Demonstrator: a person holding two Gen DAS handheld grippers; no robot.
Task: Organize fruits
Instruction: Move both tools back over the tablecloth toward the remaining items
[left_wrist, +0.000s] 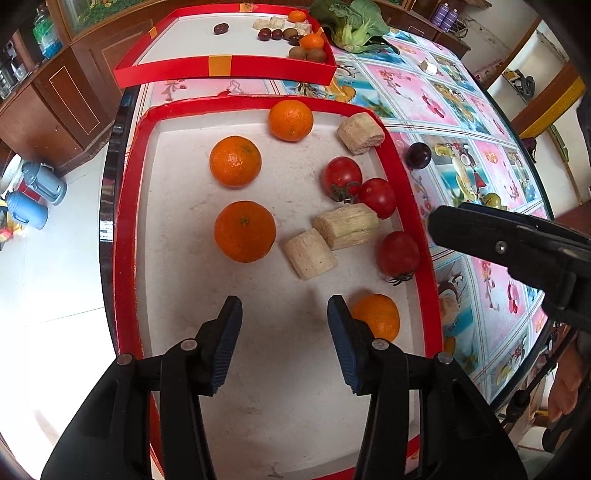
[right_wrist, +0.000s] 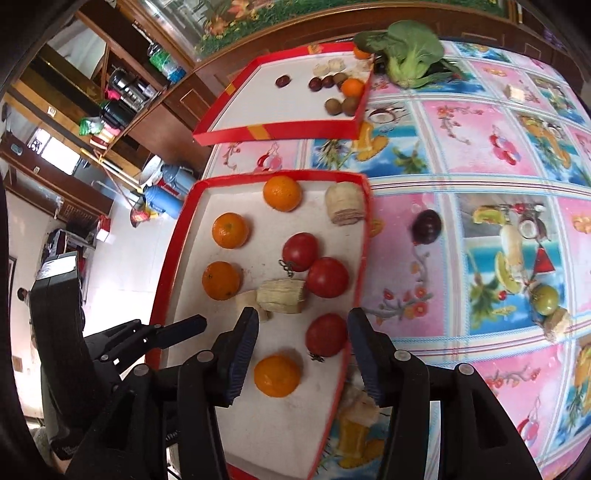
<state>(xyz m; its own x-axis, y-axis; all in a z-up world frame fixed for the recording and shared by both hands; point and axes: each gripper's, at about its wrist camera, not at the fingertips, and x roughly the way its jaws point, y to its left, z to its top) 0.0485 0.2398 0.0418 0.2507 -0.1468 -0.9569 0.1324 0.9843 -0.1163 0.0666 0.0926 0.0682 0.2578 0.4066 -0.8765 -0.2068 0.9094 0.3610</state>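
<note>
A near red tray holds several oranges, three tomatoes and pale sugarcane pieces. My left gripper is open and empty above the tray's near end, an orange just right of it. My right gripper is open and empty, hovering over an orange and a tomato at the tray's right rim. It shows from the side in the left wrist view. A dark plum lies on the tablecloth right of the tray.
A far red tray holds small fruits: kiwis, dates, oranges, cane pieces. A leafy green vegetable lies beyond it. A green fruit and a cane piece sit on the flowered tablecloth. The table edge drops to the floor at left.
</note>
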